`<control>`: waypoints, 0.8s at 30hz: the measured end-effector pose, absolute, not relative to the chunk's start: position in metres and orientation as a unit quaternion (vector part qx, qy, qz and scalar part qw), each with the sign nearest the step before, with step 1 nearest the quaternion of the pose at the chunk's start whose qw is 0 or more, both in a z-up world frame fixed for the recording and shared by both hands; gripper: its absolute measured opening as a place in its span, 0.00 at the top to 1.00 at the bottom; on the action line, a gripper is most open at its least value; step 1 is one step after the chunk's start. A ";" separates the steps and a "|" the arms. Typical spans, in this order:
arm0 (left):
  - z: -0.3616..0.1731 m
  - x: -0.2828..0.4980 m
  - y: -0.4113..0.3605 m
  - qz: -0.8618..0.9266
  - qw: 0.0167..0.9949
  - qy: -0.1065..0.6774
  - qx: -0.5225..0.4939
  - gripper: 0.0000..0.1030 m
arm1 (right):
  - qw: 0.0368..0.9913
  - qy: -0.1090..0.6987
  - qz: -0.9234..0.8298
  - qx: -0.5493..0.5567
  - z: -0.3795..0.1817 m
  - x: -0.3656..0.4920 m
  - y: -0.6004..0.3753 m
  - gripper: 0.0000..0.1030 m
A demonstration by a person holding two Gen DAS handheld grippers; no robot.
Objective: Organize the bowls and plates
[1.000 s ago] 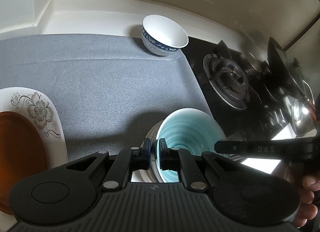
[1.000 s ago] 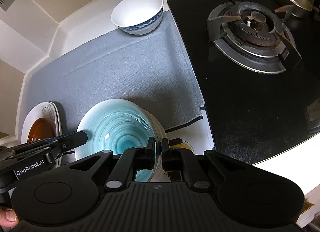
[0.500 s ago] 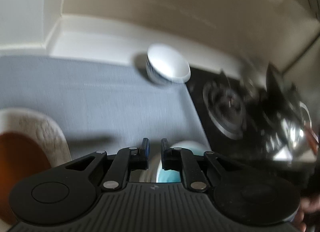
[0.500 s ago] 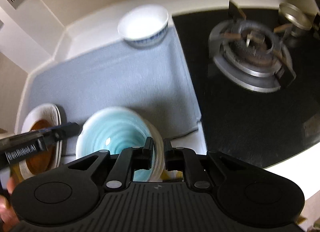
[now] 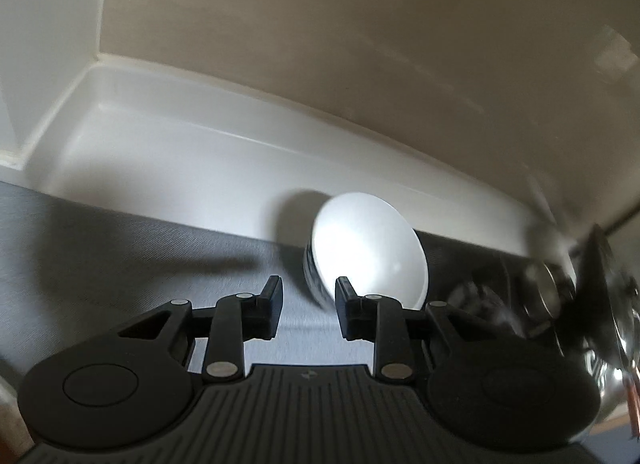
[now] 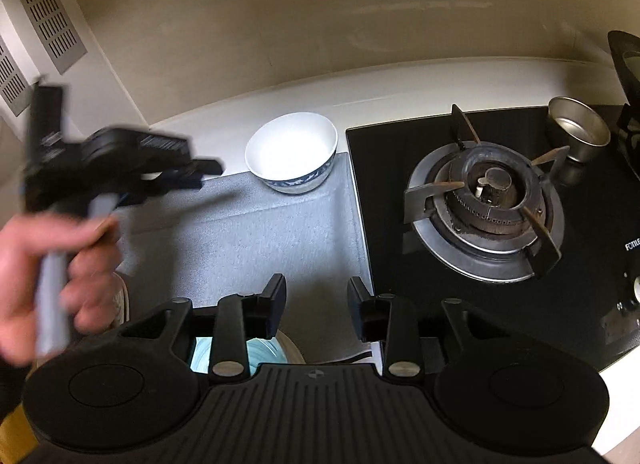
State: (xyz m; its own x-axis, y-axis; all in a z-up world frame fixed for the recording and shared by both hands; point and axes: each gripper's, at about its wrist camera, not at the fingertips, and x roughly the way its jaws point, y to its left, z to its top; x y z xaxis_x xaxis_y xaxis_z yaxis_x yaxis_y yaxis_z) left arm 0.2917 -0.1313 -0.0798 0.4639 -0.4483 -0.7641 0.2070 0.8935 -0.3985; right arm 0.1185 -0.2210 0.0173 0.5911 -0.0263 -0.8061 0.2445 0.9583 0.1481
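A white bowl with a blue pattern (image 6: 292, 157) stands at the far edge of the grey mat (image 6: 248, 240), next to the stove. It also shows in the left wrist view (image 5: 368, 252), just beyond my open, empty left gripper (image 5: 307, 296). The left gripper also shows in the right wrist view (image 6: 200, 173), held above the mat to the left of the bowl. My right gripper (image 6: 317, 296) is open and empty above the mat's near edge. A teal bowl (image 6: 224, 356) on a white plate (image 6: 290, 348) lies under the right gripper, mostly hidden.
A black gas hob (image 6: 484, 199) with a burner lies right of the mat. A small metal cup (image 6: 578, 135) stands at its back. A white counter ledge (image 5: 200, 151) and beige wall run behind. Metal pots (image 5: 608, 304) sit at the far right.
Both grippers have let go of the teal bowl and plate and opened. Both have lifted; the left has swung forward towards the white bowl.
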 end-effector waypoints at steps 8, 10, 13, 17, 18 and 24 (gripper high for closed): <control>-0.104 0.312 -0.147 -0.190 0.833 0.503 -0.128 0.82 | 0.879 0.456 -0.067 0.124 0.012 0.117 -0.224 0.65; -0.107 0.315 -0.148 -0.199 0.828 0.508 -0.132 0.90 | 0.879 0.457 -0.065 0.124 0.012 0.118 -0.224 0.65; -0.106 0.313 -0.148 -0.207 0.825 0.510 -0.124 0.92 | 0.878 0.458 -0.060 0.126 0.012 0.121 -0.225 0.65; -0.101 0.308 -0.145 -0.210 0.820 0.518 -0.122 0.92 | 0.878 0.459 -0.051 0.123 0.011 0.129 -0.224 0.65; -0.100 0.305 -0.142 -0.211 0.818 0.521 -0.120 0.91 | 0.878 0.459 -0.050 0.123 0.010 0.132 -0.224 0.65; -0.092 0.276 -0.104 -0.211 0.800 0.554 -0.095 0.91 | 0.879 0.458 -0.045 0.124 0.009 0.148 -0.226 0.65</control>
State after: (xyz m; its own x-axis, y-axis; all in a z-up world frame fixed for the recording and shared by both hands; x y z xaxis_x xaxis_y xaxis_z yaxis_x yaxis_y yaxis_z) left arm 0.2760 -0.1044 -0.0918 0.2975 -0.4426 -0.8460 0.2326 0.8930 -0.3854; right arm 0.1484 -0.2257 0.0086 0.5766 0.0348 -0.8163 0.1918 0.9654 0.1766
